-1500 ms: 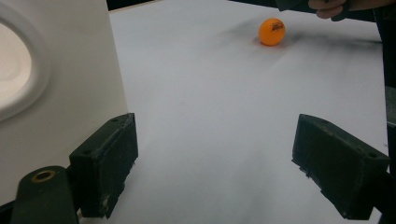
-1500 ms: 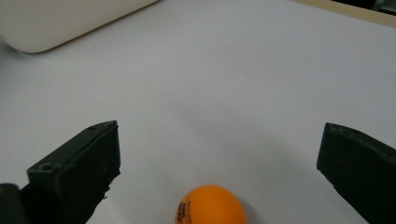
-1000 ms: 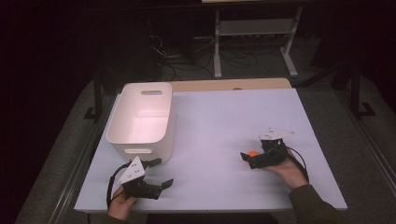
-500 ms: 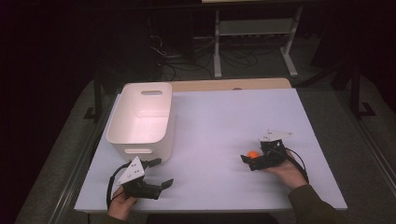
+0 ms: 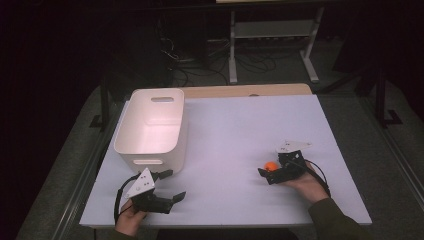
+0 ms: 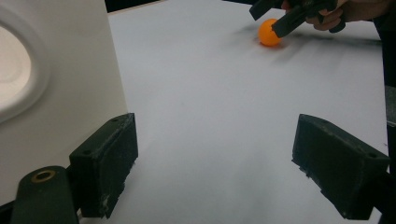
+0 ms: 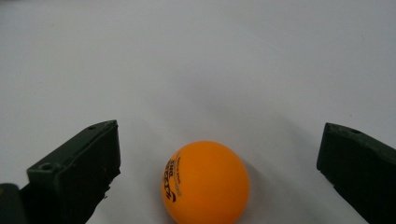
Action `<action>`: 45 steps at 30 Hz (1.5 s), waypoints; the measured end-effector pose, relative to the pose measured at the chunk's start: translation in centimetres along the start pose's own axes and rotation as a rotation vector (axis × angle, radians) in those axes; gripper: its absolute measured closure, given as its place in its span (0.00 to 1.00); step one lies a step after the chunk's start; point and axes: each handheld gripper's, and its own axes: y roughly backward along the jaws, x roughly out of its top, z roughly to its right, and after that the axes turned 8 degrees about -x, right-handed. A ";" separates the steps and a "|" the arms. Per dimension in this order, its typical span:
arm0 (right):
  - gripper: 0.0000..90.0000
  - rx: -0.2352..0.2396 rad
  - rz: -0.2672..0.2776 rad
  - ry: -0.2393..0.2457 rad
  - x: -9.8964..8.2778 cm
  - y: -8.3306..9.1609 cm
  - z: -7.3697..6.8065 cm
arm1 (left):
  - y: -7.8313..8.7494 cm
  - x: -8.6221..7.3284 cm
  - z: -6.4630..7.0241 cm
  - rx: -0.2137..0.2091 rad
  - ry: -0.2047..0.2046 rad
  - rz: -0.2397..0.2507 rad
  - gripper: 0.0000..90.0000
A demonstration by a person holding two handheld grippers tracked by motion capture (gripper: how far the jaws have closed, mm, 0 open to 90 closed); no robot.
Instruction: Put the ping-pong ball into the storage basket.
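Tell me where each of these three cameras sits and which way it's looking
High view: above the person's side, looking forward and down on the table, white bin, both hands and grippers.
Left gripper view: rides the left gripper, low beside the bin, facing the orange ball; own jaws wide apart.
Right gripper view: rides the right gripper, jaws open either side of the ball.
Shared: all show the ball on the table.

high view: dim room, dark surround, tabletop [image 5: 225, 135] evenly lit from above, slightly grainy. gripper views: brighter, soft shadows under orange ball [image 7: 205, 182], near jaws blurred, slight softness toward the tabletop's far edge.
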 end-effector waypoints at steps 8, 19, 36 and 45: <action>0.00 0.007 -0.016 0.013 -0.2 -0.2 0.0 | 0.0 0.0 0.0 0.000 -0.001 -0.003 0.16; 0.00 0.016 -0.050 0.040 -0.6 -0.6 -0.2 | 0.0 0.0 0.0 0.000 -0.001 -0.001 0.16; 0.00 0.018 -0.082 0.077 -1.0 -0.6 -0.3 | 0.1 0.0 0.0 0.000 -0.003 0.001 0.16; 0.07 0.018 -0.071 0.078 -1.1 -0.3 -0.2 | 0.1 0.0 0.0 0.000 -0.003 0.000 0.16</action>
